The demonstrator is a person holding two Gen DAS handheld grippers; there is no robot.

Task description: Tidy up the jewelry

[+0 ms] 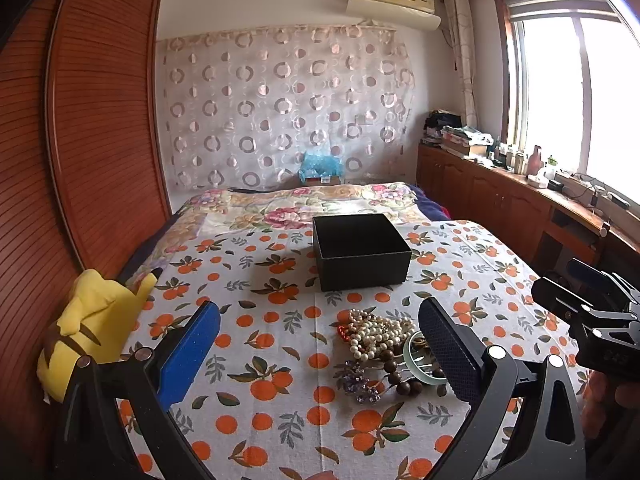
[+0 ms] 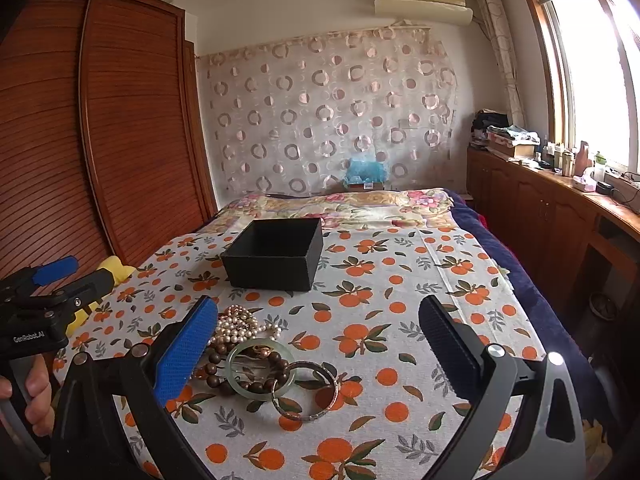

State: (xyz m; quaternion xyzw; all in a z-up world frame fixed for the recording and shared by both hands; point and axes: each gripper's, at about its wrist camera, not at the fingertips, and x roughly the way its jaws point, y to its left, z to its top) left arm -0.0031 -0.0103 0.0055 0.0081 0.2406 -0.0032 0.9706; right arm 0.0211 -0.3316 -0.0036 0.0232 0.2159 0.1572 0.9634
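Note:
A pile of jewelry lies on the orange-print cloth (image 1: pixel 280 420): a pearl strand (image 1: pixel 378 334) (image 2: pixel 236 326), dark wooden beads (image 1: pixel 394 378) (image 2: pixel 256 384), a pale green bangle (image 2: pixel 260 368) (image 1: pixel 416 358), a metal bangle (image 2: pixel 304 392) and a purple crystal piece (image 1: pixel 358 380). Behind it stands an open black box (image 1: pixel 360 252) (image 2: pixel 274 252), with nothing visible inside. My left gripper (image 1: pixel 320 354) hovers open in front of the pile, its right finger covering part of the green bangle. My right gripper (image 2: pixel 318 354) is open too, with the pile near its left finger (image 2: pixel 184 352).
A yellow plush toy (image 1: pixel 92 328) sits at the bed's left edge beside the wooden wardrobe (image 1: pixel 80 120). A floral quilt (image 1: pixel 304 204) lies behind the box. Low cabinets (image 2: pixel 560 216) with bottles run under the window on the right. A hand (image 2: pixel 36 396) holds the left gripper's handle.

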